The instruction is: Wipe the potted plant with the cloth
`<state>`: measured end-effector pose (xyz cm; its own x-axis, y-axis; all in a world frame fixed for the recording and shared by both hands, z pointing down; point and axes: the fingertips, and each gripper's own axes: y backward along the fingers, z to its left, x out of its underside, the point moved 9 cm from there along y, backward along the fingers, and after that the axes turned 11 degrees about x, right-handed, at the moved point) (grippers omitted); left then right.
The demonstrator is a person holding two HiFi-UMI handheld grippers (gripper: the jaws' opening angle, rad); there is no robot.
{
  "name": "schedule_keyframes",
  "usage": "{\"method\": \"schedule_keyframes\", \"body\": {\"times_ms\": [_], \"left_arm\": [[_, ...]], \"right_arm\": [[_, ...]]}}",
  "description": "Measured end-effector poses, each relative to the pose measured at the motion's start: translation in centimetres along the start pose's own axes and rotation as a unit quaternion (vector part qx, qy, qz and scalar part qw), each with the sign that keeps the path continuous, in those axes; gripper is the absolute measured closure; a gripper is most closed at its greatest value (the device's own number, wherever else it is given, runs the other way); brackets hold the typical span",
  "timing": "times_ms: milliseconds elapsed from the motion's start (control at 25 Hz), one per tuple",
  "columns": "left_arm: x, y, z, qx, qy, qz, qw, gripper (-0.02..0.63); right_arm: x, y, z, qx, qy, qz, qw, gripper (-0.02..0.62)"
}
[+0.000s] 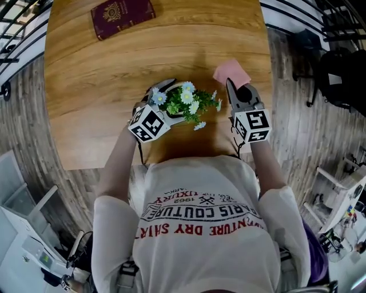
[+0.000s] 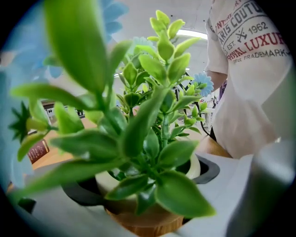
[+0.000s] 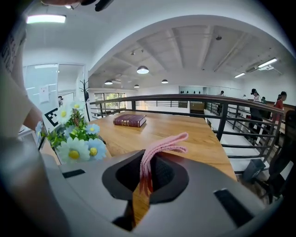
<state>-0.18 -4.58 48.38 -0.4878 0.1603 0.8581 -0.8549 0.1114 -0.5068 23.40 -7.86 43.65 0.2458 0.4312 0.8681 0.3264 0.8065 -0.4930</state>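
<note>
The potted plant [image 1: 184,104], leafy with white and pale blue daisies in a cream pot on a wooden base, is clamped between the left gripper's [image 1: 170,98] jaws. The folded pink cloth [image 1: 231,72], pinched in the right gripper [image 1: 233,90], sticks out just beside it.

Wooden table [image 1: 114,86] — black railing [image 3: 224,121], ceiling lamps [image 3: 143,70]

Pink cloth [image 1: 231,72] — maroon book [image 1: 122,16]

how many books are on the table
1. The dark red book lies flat at the far left of the table; the person's torso hides the near edge.
</note>
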Motion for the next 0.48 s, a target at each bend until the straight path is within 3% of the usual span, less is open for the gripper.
{"method": "schedule_keyframes", "body": {"times_ms": [480], "left_arm": [[0.5, -3.0, 0.7, 0.015, 0.008, 0.004, 0.9998, 0.071]], "right_arm": [[1.3, -1.0, -1.7, -0.016, -0.017, 0.011, 1.0, 0.558]]}}
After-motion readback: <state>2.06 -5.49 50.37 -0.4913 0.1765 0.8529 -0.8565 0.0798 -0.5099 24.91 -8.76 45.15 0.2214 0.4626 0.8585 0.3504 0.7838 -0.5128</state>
